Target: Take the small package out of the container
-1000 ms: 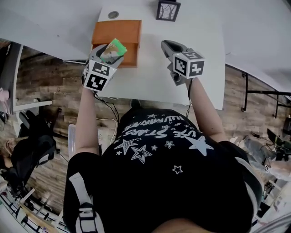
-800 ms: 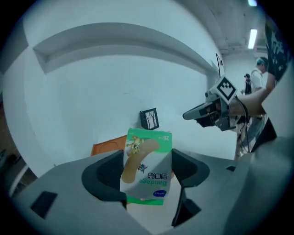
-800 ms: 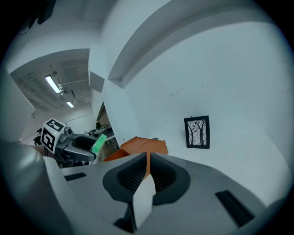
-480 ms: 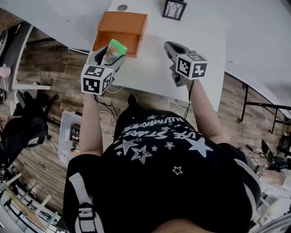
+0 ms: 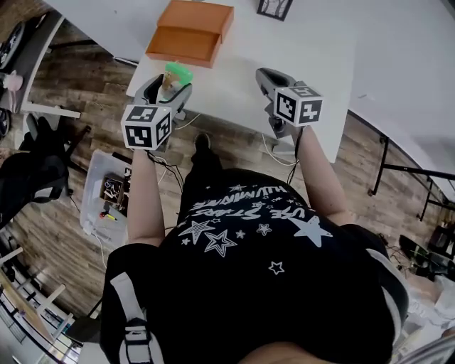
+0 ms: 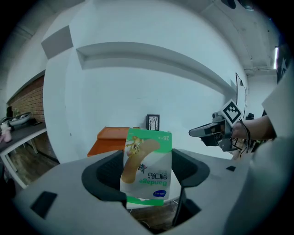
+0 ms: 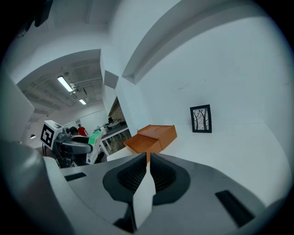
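The small package (image 5: pixel 175 73), a green-and-white bandage pouch, is gripped upright in my left gripper (image 5: pixel 169 85), above the table's near left edge. In the left gripper view the pouch (image 6: pixel 148 153) fills the gap between the jaws of the left gripper (image 6: pixel 147 176). The open orange container (image 5: pixel 190 32) lies farther back on the table, clear of the pouch. My right gripper (image 5: pixel 265 76) hovers over the table's near edge with nothing in it. In the right gripper view the right gripper (image 7: pixel 148 158) has its jaws pressed together, and the orange container (image 7: pixel 154 137) shows beyond.
A small framed picture (image 5: pixel 274 7) stands at the back of the white table (image 5: pixel 298 35). On the wooden floor to the left are a clear bin (image 5: pixel 105 195) of small items and a dark chair (image 5: pixel 35 181). Cables hang off the table's front edge.
My left gripper has drawn the package back from over the orange container to the table's near edge. The right gripper has kept its place, still shut.
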The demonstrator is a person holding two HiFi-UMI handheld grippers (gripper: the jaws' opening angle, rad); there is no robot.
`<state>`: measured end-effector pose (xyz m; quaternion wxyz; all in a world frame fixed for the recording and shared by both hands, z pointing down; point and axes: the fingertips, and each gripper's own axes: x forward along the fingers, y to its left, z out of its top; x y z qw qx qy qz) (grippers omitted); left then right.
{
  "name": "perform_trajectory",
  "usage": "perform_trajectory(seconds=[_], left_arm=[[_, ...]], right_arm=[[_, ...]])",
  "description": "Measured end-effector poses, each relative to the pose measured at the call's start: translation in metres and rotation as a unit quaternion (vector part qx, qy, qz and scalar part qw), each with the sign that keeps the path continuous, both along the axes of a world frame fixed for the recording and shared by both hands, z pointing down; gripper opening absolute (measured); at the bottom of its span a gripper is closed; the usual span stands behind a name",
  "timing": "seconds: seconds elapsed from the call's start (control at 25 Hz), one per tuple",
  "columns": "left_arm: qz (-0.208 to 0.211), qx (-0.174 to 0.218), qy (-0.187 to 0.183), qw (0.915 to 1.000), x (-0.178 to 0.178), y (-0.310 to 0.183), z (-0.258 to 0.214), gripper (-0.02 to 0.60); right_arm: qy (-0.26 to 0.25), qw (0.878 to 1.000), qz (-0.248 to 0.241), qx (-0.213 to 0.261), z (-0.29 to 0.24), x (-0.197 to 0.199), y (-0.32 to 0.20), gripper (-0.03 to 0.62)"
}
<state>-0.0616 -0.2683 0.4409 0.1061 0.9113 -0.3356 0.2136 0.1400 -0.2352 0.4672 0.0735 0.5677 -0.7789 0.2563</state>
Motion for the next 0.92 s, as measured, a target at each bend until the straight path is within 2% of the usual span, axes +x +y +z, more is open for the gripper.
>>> perform_trajectory(seconds=[0.28, 0.48, 0.56, 0.68, 0.92], left_arm=[[-0.03, -0.006, 0.006, 0.9995, -0.026, 0.06, 0.002, 0.351], [-0.049, -0.01, 0.011, 0.9987, -0.058, 0.09, -0.002, 0.351], [-0.055, -0.01, 0.01, 0.9984, -0.059, 0.104, -0.001, 0.351], [-0.069, -0.012, 0.008, 0.9975, -0.04, 0.13, 0.007, 0.351], [-0.089, -0.005, 0.003, 0.996, 0.047, 0.197, 0.044, 0.351]], right_arm=[[0.0, 0.999, -0.039, 0.003, -0.001, -0.027, 0.038, 0.057], [0.001, 0.998, -0.06, 0.006, -0.011, -0.061, 0.06, 0.057], [0.0, 0.998, -0.068, 0.007, -0.011, -0.062, 0.069, 0.057], [-0.007, 0.997, -0.081, 0.008, -0.001, -0.042, 0.09, 0.057], [-0.024, 0.995, -0.099, 0.012, 0.047, 0.043, 0.149, 0.057]])
